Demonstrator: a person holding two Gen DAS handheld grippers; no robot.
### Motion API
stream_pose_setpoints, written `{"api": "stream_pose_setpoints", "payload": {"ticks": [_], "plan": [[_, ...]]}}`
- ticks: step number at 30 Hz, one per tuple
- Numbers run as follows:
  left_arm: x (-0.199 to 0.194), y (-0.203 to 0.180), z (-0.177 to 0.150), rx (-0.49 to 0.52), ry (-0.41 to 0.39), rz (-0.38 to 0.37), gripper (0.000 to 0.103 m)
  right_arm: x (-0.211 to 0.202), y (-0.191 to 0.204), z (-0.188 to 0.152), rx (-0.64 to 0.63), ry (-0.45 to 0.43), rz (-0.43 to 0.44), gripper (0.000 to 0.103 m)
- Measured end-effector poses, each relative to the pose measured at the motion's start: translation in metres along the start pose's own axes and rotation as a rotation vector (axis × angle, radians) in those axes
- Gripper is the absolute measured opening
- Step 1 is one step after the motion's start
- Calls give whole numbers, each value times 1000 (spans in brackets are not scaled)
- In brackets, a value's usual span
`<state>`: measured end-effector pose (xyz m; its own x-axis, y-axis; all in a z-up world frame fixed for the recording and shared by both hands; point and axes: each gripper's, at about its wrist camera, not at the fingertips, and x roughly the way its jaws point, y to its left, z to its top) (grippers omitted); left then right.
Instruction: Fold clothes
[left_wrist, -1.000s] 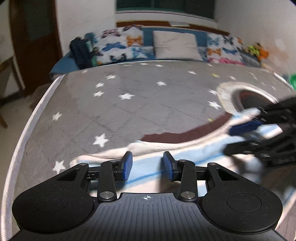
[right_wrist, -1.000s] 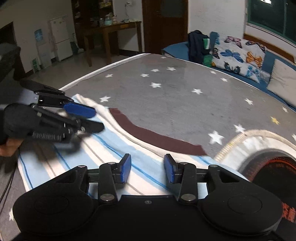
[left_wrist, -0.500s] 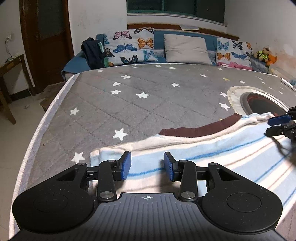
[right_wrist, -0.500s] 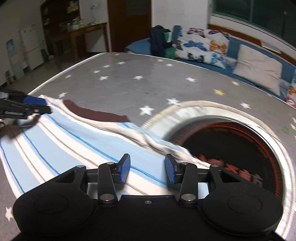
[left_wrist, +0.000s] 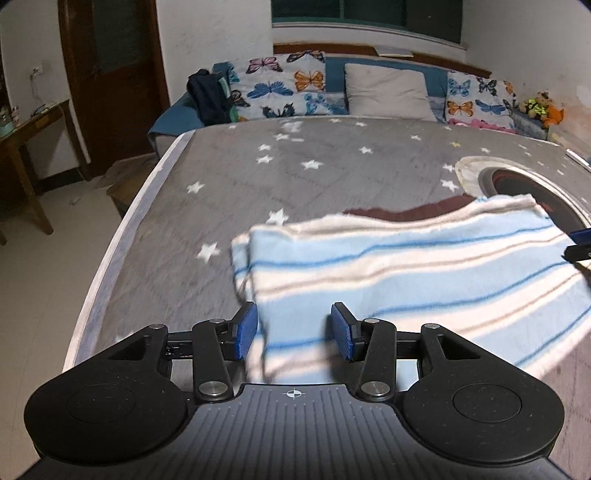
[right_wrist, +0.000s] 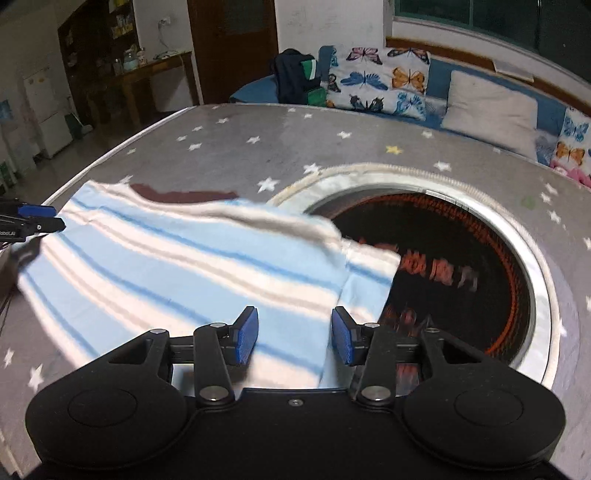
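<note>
— Where do we stand with the striped shirt (left_wrist: 406, 266)?

— It lies on the bed (left_wrist: 295, 173), on the grey star cover, spread wide between our two hands. Its right end reaches over the round dark print (right_wrist: 461, 266) on the cover. The dark brown band (left_wrist: 406, 212) at its far edge shows beyond the pale blue stripes.

— And our tongs?

— The left tongs (left_wrist: 293, 330) stand apart, with the near left edge of the cloth between the blue pads; nothing is pinched. The right tongs (right_wrist: 293, 334) stand apart too, over the near right edge, with cloth running under and between them. Neither pair is clamped on anything.

— So how much is done?

— We judge one fold is in: at the left end a second layer shows under the top one, so the shirt looks doubled over. The cloth is blurred in both views, so we cannot tell how neat the edges are.

— What is left?

— Probably at least one more fold, end to end, to bring it to a compact shape, then smoothing it flat.
</note>
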<state>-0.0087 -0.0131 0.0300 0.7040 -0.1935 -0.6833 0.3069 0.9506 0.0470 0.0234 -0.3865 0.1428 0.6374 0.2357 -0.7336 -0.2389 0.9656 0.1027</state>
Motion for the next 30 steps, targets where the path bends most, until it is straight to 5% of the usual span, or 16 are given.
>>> {"api": "stream_pose_setpoints", "payload": {"ticks": [18, 26, 30], "plan": [[-5, 20, -13, -109, 46, -50, 49, -6, -13, -21, 121, -11, -17, 54], [5, 19, -9, -119, 55, -83, 35, -1, -15, -18, 138, -20, -13, 55], [6, 16, -7, -110, 50, -77, 29, 0, -12, -15, 131, -13, 7, 41]]}}
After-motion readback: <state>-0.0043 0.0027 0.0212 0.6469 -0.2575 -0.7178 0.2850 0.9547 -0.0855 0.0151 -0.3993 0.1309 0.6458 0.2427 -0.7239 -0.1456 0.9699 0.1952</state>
